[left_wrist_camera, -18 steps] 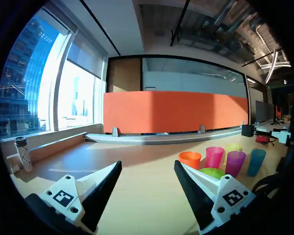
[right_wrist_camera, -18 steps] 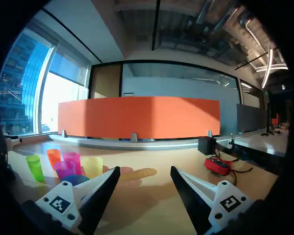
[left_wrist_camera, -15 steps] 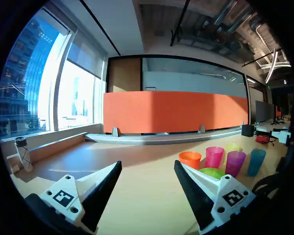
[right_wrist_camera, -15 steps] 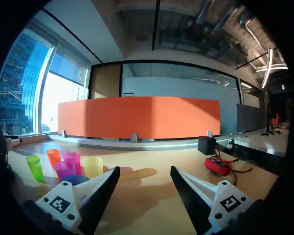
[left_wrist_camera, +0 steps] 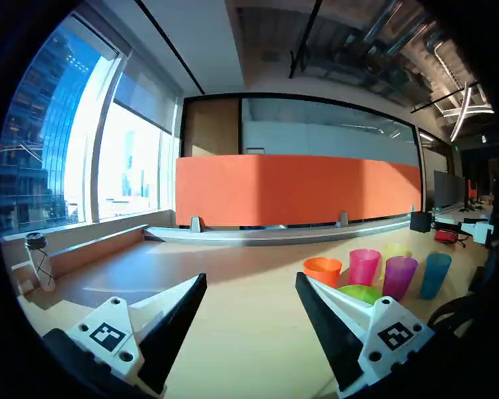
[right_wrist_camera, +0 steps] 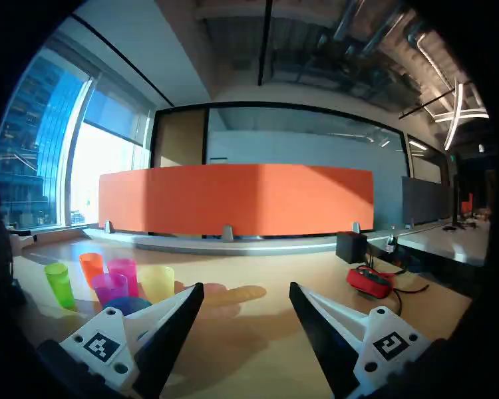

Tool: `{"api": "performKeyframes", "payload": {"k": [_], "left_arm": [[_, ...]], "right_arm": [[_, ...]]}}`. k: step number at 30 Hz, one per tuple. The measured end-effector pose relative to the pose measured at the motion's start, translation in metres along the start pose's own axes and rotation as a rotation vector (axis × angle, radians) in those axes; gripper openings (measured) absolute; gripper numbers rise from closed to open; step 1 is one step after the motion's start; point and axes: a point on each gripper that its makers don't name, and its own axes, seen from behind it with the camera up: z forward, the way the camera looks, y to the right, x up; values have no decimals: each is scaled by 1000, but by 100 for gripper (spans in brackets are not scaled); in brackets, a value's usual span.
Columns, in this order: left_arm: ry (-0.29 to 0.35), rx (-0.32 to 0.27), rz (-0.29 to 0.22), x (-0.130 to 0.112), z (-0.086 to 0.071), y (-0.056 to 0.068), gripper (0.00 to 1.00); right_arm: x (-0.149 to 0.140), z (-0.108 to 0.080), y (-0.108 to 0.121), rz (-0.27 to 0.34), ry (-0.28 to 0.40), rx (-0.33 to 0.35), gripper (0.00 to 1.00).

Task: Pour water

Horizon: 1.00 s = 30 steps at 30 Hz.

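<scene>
Several plastic cups stand grouped on the wooden table. In the left gripper view an orange cup (left_wrist_camera: 323, 270), a pink cup (left_wrist_camera: 364, 265), a purple cup (left_wrist_camera: 399, 276), a blue cup (left_wrist_camera: 436, 274) and a green cup (left_wrist_camera: 360, 292) sit at the right, the green one partly behind the right finger. My left gripper (left_wrist_camera: 251, 289) is open and holds nothing. In the right gripper view the green cup (right_wrist_camera: 60, 284), orange cup (right_wrist_camera: 90, 267), pink cup (right_wrist_camera: 124, 272), purple cup (right_wrist_camera: 110, 288) and yellow cup (right_wrist_camera: 157, 282) stand at the left. My right gripper (right_wrist_camera: 246, 296) is open, nothing between its fingers.
An orange partition (left_wrist_camera: 296, 189) runs along the table's far edge. A small bottle (left_wrist_camera: 40, 259) stands on the window ledge at the left. A red object (right_wrist_camera: 367, 279) with cables and a black box (right_wrist_camera: 350, 247) lie at the right of the table.
</scene>
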Motion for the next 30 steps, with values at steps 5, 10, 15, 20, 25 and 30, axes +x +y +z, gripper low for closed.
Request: {"api": "performKeyframes", "payload": {"k": [5, 10, 15, 20, 25, 30], "left_arm": [[-4, 5, -1, 1, 0, -2, 99], [-32, 14, 10, -1, 2, -6, 99], [-41, 15, 24, 14, 6, -8, 99], [-47, -15, 17, 41, 12, -6, 99], [-46, -48, 19, 75, 17, -3, 99], [-29, -84, 31, 116, 22, 2, 100]], "right_arm": [[-1, 1, -1, 1, -6, 6, 99], [11, 1, -2, 11, -20, 21, 99], [37, 3, -3, 11, -23, 43, 99], [67, 7, -3, 8, -27, 62, 99], [98, 11, -4, 12, -32, 81, 99], [129, 15, -6, 15, -35, 99, 99]]}}
